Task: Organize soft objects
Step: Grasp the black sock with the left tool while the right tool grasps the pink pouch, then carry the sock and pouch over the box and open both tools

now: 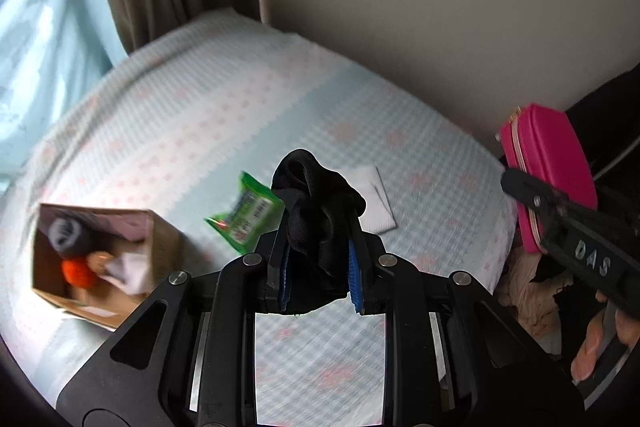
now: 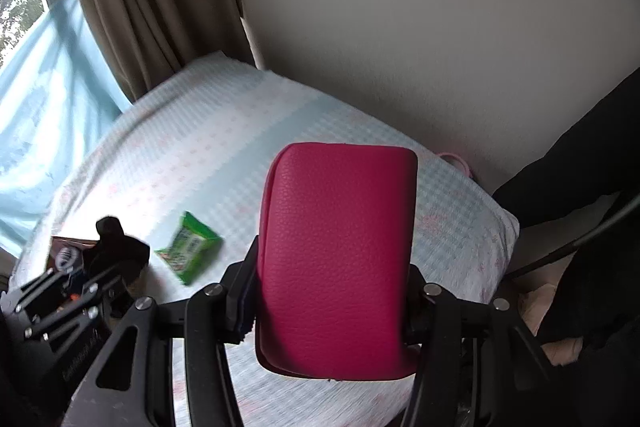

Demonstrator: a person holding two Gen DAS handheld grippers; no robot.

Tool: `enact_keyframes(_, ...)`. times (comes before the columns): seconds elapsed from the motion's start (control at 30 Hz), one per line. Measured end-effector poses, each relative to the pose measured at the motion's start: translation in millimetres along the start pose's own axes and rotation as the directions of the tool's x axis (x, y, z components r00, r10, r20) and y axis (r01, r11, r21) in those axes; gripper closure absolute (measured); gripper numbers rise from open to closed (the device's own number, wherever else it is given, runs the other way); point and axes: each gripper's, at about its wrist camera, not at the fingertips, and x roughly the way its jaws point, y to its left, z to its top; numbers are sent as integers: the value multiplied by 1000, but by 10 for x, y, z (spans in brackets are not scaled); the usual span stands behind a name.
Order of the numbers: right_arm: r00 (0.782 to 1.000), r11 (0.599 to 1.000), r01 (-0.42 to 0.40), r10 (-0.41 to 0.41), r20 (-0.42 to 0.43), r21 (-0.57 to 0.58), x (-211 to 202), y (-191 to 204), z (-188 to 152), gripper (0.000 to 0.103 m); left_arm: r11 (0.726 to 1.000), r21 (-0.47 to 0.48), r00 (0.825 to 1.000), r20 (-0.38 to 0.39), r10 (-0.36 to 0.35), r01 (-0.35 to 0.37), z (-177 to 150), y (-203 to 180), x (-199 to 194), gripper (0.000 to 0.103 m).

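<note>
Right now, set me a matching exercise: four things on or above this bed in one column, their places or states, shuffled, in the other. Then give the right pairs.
Things
1. black sock
2. pink pouch
3. green packet
4. cardboard box

Places or states
A. lying loose on the bedspread
B. clamped in the left gripper
C. open, with soft items inside
D. held between the right gripper's fingers

Pairs: 1-B, 2-D, 3-A, 4-C
</note>
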Motion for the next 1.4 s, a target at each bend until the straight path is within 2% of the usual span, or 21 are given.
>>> enact_keyframes(0.13, 999, 1000, -11, 12, 34, -19, -336, 274, 31, 54, 1000, -23, 999, 49, 13, -11, 133, 285, -482, 84)
enact_keyframes(0.37, 995, 995, -53, 60, 85, -88, -823, 949, 0, 54, 997, -74, 993, 105, 45, -38, 166, 891, -1135, 84)
enact_keyframes(0.67, 987, 978, -134, 146, 69, -161, -940, 1955, -173, 54, 988, -131, 989, 106, 100, -86, -54, 1903, -1571, 84)
enact_keyframes(0.87, 980, 963, -197, 199, -9, -184, -719, 2651, -363, 54, 980, -161, 990, 58, 131, -120, -271, 2623, -1603, 84)
enact_keyframes(1.0, 975, 953, -222, 212, -68, -206, -472, 3050, -478, 54, 972, -181, 988, 17, 153, -148, -391, 3062, -1491, 84)
enact_keyframes(1.2, 964, 944, -247, 217, -155, -216, 25, 3434, -560, 54, 961, -206, 982, -58, 178, -186, -552, 3539, -1200, 84)
enact_keyframes(1.4, 947, 940, -265, 212, -242, -216, 507, 3650, -709, 54, 947, -247, 972, -159, 172, -208, -698, 3951, -698, 84)
